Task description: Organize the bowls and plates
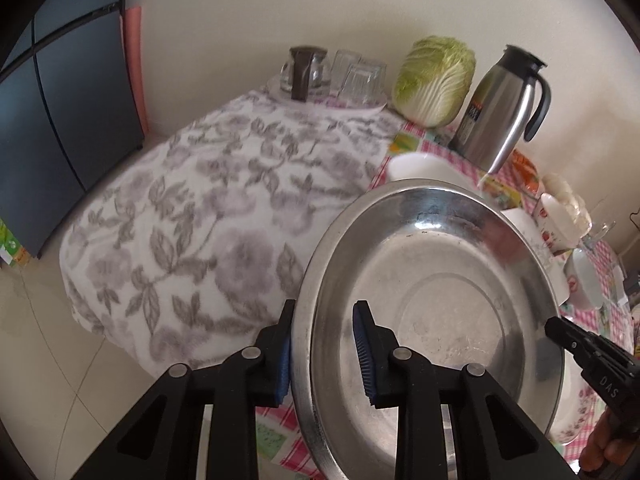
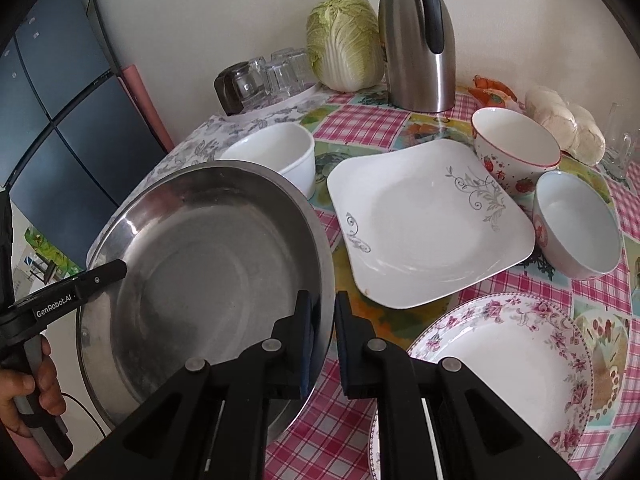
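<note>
While you hold both tools low over the table edge, your left gripper is clamped on the near-left rim of the stainless steel basin, one blue pad outside the wall and one inside. Your right gripper pinches the opposite rim of the same basin, jaws nearly together on the thin metal. The basin sits tilted between the two tools, and it looks lifted clear of the checked tablecloth, though its underside is hidden.

Just right of the basin lies the floral-rimmed round plate. Beyond that rests the square white plate with grey scrollwork. A plain white bowl stands behind the basin, with a strawberry-patterned bowl and a smaller pink-marked bowl to the square plate's right.

Against the wall stand upturned glasses, a napa cabbage and a steel thermal jug.
</note>
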Tool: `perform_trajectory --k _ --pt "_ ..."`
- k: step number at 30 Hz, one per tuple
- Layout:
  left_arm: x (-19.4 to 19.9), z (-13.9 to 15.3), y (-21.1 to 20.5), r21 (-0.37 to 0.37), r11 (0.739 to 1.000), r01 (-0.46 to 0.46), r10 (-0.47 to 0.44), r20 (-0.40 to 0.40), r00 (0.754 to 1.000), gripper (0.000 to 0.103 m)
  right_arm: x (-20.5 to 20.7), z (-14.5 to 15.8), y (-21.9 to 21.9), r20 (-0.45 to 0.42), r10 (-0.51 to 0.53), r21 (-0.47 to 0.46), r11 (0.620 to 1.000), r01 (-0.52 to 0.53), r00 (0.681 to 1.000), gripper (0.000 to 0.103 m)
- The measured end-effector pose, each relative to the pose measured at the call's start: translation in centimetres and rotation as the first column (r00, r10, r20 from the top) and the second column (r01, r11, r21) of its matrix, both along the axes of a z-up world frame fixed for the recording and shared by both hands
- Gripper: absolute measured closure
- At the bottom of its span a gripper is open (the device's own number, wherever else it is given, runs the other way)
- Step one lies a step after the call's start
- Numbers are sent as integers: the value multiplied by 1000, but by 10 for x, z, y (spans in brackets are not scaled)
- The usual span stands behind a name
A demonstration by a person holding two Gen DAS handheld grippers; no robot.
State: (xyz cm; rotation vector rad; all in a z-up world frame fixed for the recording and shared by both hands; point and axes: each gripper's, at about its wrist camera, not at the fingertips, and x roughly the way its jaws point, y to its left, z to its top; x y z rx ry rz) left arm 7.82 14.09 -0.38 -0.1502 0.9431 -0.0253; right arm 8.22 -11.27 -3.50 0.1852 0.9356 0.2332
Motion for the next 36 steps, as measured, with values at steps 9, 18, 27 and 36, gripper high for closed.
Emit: perform_trajectory --k 9,18,27,36 --pt "27 66 -53 -22 998 58 -56 78 995 73 -9 48 -50 136 -145 77 988 136 980 91" --pt "52 79 -127 -50 987 153 -149 70 986 70 -18 57 -117 140 -312 146 945 292 940 91" --pt "73 49 -166 -82 986 147 -149 -14 989 67 -15 39 -159 71 -389 176 911 373 918 89" --pt "92 7 -165 -81 992 96 -104 -97 990 66 -6 19 -161 12 -377 174 913 369 926 88"
